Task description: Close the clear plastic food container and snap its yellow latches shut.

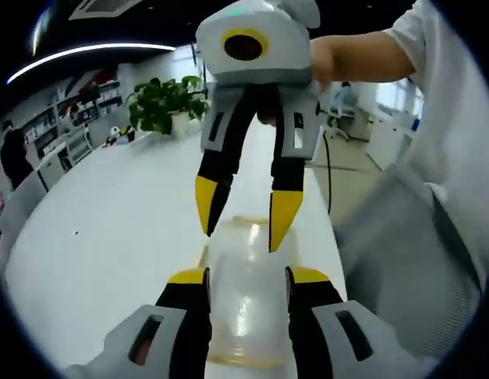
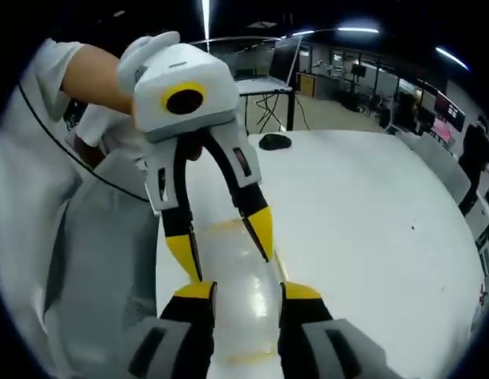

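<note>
1. On the white table (image 1: 110, 229), beyond the clear container (image 1: 242, 300), I see one potted plant (image 1: 167, 103).
2. My left gripper (image 1: 246, 276) straddles the container, jaws spread; my right gripper (image 1: 240, 225), also spread, blocks its far end.
3. Near the table's far edge I count one black mouse (image 2: 274, 141).

Clear container (image 1: 242, 296) with yellow trim, grey-white grippers with black, yellow-tipped jaws, white table (image 1: 110, 229), green plant (image 1: 163, 103)
</note>
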Demonstrator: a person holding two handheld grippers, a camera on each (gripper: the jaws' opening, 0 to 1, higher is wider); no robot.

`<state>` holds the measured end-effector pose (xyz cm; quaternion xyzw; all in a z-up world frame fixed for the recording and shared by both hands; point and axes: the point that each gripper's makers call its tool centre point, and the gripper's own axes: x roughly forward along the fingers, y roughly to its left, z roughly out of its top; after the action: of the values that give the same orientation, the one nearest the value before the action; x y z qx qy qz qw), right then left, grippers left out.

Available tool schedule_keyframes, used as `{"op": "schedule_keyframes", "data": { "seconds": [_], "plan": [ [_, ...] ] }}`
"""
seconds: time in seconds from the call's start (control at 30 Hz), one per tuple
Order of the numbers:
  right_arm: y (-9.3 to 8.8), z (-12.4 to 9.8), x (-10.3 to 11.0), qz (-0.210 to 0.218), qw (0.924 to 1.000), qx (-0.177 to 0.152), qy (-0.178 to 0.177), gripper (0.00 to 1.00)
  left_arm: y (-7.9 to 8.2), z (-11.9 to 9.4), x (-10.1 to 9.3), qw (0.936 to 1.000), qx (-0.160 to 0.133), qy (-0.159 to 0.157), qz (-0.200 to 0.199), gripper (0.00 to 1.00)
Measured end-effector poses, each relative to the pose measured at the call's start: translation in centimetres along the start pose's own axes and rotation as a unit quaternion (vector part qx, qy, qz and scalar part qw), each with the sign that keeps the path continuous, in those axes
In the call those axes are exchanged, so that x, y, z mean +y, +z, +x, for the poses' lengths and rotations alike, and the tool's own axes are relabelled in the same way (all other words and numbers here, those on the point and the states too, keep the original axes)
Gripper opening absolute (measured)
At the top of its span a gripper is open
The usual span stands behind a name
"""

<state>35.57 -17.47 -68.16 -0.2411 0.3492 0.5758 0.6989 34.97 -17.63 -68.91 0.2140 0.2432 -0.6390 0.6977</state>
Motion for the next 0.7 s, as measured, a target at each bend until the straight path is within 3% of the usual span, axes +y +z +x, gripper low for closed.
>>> {"op": "schedule_keyframes", "data": {
  "seconds": [0.7],
  "plan": [
    [-0.8,2.5,-0.6,-0.008,0.9992,0.029,0.026,0.28,-1.8,1.7,-1.4,0.9996,0.018,-0.021,-0.009,0.37]
  ]
}}
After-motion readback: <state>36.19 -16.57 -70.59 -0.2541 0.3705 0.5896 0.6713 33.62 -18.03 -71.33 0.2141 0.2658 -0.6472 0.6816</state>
